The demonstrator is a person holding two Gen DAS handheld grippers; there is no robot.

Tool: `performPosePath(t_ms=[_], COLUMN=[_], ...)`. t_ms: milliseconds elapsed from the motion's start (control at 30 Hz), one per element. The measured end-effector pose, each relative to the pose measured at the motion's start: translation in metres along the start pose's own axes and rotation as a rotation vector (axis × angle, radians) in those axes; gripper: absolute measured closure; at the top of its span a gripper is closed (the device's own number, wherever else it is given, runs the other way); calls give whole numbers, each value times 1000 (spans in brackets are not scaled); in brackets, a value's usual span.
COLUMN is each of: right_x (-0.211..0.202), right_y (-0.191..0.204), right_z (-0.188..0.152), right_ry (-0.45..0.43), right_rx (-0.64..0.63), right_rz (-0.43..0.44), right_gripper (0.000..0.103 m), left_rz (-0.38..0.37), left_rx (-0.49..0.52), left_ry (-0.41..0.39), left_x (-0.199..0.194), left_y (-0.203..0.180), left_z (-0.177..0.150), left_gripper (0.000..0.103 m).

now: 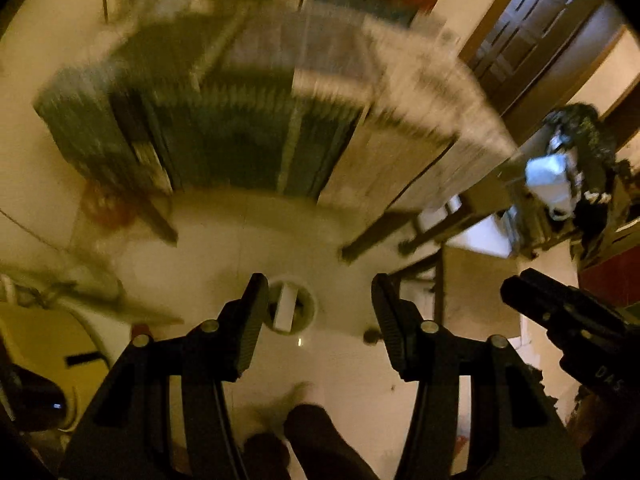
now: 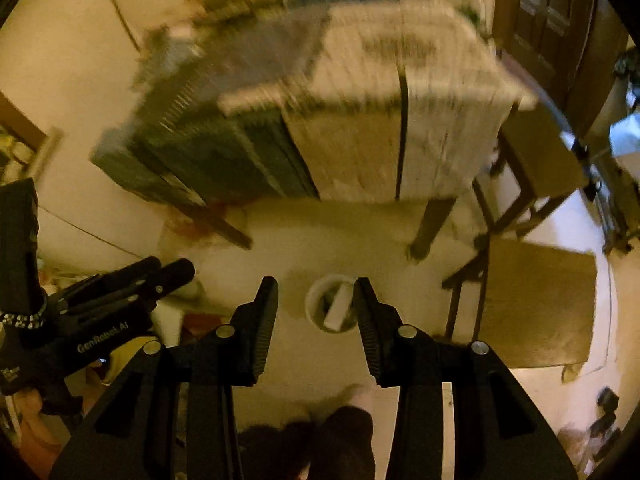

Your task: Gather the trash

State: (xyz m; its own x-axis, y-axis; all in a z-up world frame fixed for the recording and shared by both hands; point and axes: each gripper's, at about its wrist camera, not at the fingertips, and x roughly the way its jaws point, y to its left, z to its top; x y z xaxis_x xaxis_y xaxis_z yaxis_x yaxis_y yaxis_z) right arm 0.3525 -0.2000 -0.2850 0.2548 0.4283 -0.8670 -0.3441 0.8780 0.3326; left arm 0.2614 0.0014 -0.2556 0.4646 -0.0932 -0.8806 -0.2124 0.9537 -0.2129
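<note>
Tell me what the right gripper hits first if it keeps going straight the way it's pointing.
Probably the small round white bin on the floor: it sits just ahead of the right gripper, whose jaws are empty, with a white box-like piece sticking out of it. Depth is unclear; nothing nearer shows.

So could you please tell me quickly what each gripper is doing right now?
Left gripper: open, holding nothing.
Right gripper: open, holding nothing.

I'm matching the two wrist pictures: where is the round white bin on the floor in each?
Left wrist: bin low centre, beside the left finger.
Right wrist: bin low centre, against the right finger.
Shared landmark: the white box standing in it.
</note>
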Motion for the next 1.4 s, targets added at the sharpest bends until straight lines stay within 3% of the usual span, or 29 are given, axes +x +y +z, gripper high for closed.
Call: performPosePath(t_ms=[200, 433, 500, 533, 600, 667, 833, 1400], right_x=[-115, -226, -252, -259, -276, -287, -299, -313], right_y=[46, 100, 116, 122, 134, 137, 150, 157], right_z=[-13, -61, -79, -85, -101, -113, -126, -156], right_ry=[-222, -447, -500, -521, -578, -631, -677, -674], right_rx=[-72, -114, -134, -142, -153, -159, -175, -152], right_rz=[-30, -30, -28, -33, -42, -38, -66, -54], right_gripper=[67, 67, 66, 63, 37, 25, 7, 6], left_rz=[-66, -116, -115, -116, -116, -105, -87, -60], left_rx=[54, 139, 152, 155, 159, 162, 179, 198], left_ry=[-205, -437, -472, -491, -524, -550, -605, -640], left_x=[-128, -273, -299, -312, -334, -348, -376, -389], left_y=[-19, -16, -15, -13, -12, -10, -6, -3], left_z=[-7, -66, -80, -89, -104, -115, -142, -160], left_gripper=[50, 50, 42, 38, 26, 16, 14, 14])
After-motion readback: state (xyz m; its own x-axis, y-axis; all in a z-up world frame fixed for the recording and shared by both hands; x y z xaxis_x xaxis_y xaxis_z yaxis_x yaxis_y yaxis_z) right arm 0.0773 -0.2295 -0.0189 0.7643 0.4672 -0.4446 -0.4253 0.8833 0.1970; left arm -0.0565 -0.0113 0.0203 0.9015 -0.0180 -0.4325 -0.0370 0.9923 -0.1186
